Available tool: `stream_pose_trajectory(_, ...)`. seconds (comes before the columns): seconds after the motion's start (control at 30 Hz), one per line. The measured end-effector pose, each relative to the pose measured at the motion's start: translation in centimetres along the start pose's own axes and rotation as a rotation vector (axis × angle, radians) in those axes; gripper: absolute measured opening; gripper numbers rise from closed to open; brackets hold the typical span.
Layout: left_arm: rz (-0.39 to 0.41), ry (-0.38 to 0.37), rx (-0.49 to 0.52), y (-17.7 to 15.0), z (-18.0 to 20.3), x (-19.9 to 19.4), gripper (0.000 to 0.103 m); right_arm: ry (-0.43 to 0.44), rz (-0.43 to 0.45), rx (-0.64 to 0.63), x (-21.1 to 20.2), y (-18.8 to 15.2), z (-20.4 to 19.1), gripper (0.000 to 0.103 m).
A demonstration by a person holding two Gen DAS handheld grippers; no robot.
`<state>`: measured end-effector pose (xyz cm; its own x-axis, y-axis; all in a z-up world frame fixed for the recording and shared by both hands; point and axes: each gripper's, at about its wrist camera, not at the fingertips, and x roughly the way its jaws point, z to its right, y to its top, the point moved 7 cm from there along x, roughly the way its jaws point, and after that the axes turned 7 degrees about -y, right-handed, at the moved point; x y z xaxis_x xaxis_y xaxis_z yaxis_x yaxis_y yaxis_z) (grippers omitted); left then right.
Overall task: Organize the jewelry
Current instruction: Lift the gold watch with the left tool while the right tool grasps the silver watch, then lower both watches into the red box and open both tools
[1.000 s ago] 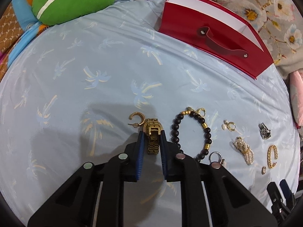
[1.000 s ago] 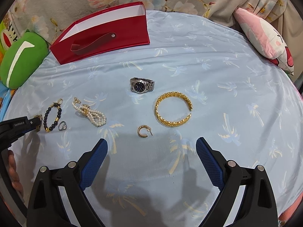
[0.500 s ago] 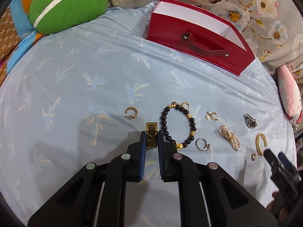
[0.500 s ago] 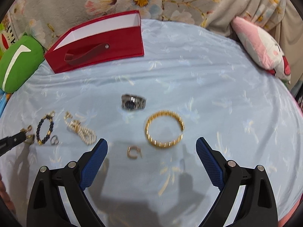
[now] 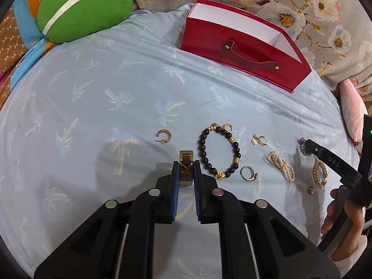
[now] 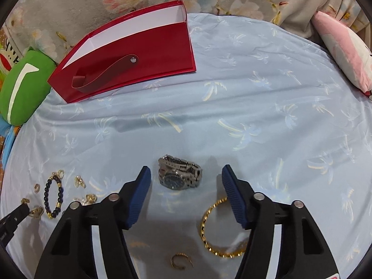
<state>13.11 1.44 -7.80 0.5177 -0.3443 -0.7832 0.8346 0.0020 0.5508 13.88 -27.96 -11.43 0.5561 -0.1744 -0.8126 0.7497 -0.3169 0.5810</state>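
The left gripper [image 5: 186,172] is pinching a gold watch [image 5: 186,166], its ribbed blue pads pressed on the flat, linked band with the square buckle end poking out front. The right gripper [image 6: 186,179] has just been closing; its jaws stand partly spread on either side of a silver watch [image 6: 180,175], a chunky steel link band with a dark round face, and the pads aren't touching it.

Everything sits on a bed sheet [image 5: 93,93], soft pale blue cloth printed with palm trees. Just right of the gold watch is a bracelet of glossy dark round beads [image 5: 218,151] with gold spacers, then a thin silver ring [image 5: 249,173], a knotted cluster of small pearls [image 5: 281,166] and a textured gold hoop [image 5: 320,174]. A small gold C-shaped earring [image 5: 164,136] lies to the left. Under the right gripper there's a woven gold bangle [image 6: 218,230], partly hidden by the jaw.

At the far edge stands a shiny red box [image 6: 130,53] with a strap handle and white lining. Looks empty inside, though I can't see the bottom. A fuzzy green cushion [image 5: 83,7] sits beyond the sheet.
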Motion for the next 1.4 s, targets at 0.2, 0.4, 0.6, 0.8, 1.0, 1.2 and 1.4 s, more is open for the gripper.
stream_pose_trajectory(0.2,-0.01,-0.004,-0.004,-0.1,-0.1,0.4,0.011,0.016,-0.021,-0.015,0.8,-0.3,-0.4,0.038)
stream_pose_trajectory(0.4,-0.015,-0.006,-0.001,-0.2,0.0,0.5,0.011,0.029,-0.019,-0.028,0.4,-0.6,-0.7,0.021)
stream_pose_trajectory(0.6,0.006,-0.011,0.014,-0.1,0.4,-0.2,0.011,0.049,-0.012,-0.032,-0.9,-1.4,-1.2,0.02)
stream_pose_trajectory(0.8,0.043,-0.029,0.034,0.5,1.2,-2.0,0.011,0.084,0.026,-0.034,-3.9,-1.7,-2.1,0.019)
stream_pose_trajectory(1.0,0.106,-0.058,0.059,1.8,2.2,-4.9,0.011,0.122,0.092,-0.046,-7.9,-0.8,-3.0,0.019)
stream_pose_trajectory(1.2,0.176,-0.076,0.102,4.6,3.5,-7.4,0.011,0.164,0.167,-0.076,-11.4,1.7,-4.4,0.019)
stream_pose_trajectory(1.4,0.253,-0.109,0.15,10.3,5.4,-8.9,0.011,0.208,0.229,-0.106,-12.7,6.5,-6.2,0.019)
